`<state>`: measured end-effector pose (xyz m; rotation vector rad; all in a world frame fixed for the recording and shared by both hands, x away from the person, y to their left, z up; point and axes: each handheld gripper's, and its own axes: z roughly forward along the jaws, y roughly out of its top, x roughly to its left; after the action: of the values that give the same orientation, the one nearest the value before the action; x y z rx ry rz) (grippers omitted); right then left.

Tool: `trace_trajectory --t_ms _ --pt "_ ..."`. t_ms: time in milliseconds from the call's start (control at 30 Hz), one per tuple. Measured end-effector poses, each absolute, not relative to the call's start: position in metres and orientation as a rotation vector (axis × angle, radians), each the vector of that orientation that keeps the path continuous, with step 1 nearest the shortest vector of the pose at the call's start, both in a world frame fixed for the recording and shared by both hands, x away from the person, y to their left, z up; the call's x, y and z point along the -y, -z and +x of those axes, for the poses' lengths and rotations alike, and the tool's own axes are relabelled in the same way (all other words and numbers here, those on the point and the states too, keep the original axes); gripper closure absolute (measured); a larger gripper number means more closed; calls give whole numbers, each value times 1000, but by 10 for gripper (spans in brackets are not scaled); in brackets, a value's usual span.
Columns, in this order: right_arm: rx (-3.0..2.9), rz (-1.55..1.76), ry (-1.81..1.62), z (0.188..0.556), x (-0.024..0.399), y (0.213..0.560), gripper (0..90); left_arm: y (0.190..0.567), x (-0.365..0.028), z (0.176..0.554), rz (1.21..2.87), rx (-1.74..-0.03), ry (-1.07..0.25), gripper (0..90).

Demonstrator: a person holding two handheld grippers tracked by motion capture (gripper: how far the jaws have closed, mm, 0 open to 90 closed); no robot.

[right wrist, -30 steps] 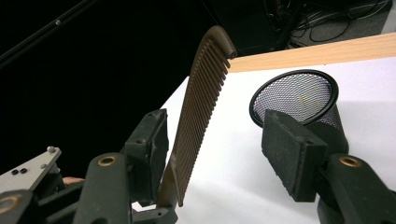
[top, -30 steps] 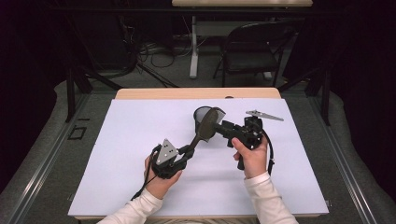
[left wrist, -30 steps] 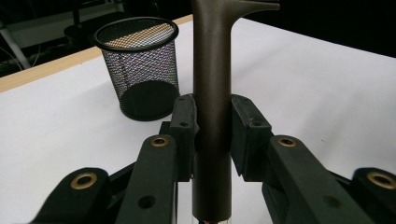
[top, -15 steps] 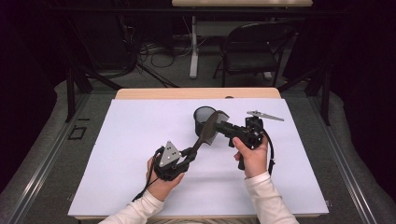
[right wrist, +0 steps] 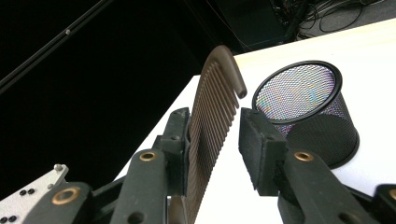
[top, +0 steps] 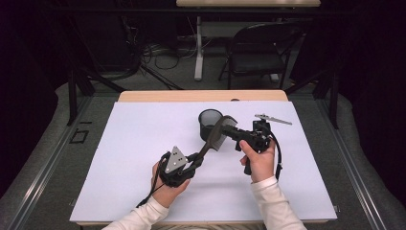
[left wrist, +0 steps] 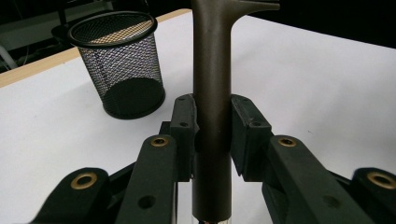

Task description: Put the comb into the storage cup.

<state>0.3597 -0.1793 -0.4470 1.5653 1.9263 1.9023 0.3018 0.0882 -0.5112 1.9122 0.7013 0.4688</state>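
A dark brown comb (top: 214,138) with a long handle (left wrist: 212,84) hangs tilted above the white table. My left gripper (top: 197,160) is shut on the handle, its pads (left wrist: 183,126) pressed on both sides. The toothed head (right wrist: 212,102) rises between the jaws of my right gripper (top: 230,131), which stands open: one pad lies against the teeth, the other pad (right wrist: 259,144) stands clear with a gap. A black mesh cup (top: 209,122) stands upright and empty just behind the comb, seen also as the mesh cup (left wrist: 122,65) and the mesh cup (right wrist: 310,107).
White sheet (top: 119,143) covers the table, with a wooden strip (top: 201,96) along the far edge. A folding chair (top: 256,55) and cables sit on the floor beyond. Open surface lies left and right of the hands.
The comb's head has shifted slightly toward the right gripper and now sits between its jaws. Both hands have barely moved.
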Motion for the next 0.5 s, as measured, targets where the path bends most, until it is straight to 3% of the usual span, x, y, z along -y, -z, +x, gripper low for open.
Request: trace_trajectory --t_ms 500 --pt "-1926 1595 -1953 361 185 447 713 513 -84 299 1933 -675 -485 726"
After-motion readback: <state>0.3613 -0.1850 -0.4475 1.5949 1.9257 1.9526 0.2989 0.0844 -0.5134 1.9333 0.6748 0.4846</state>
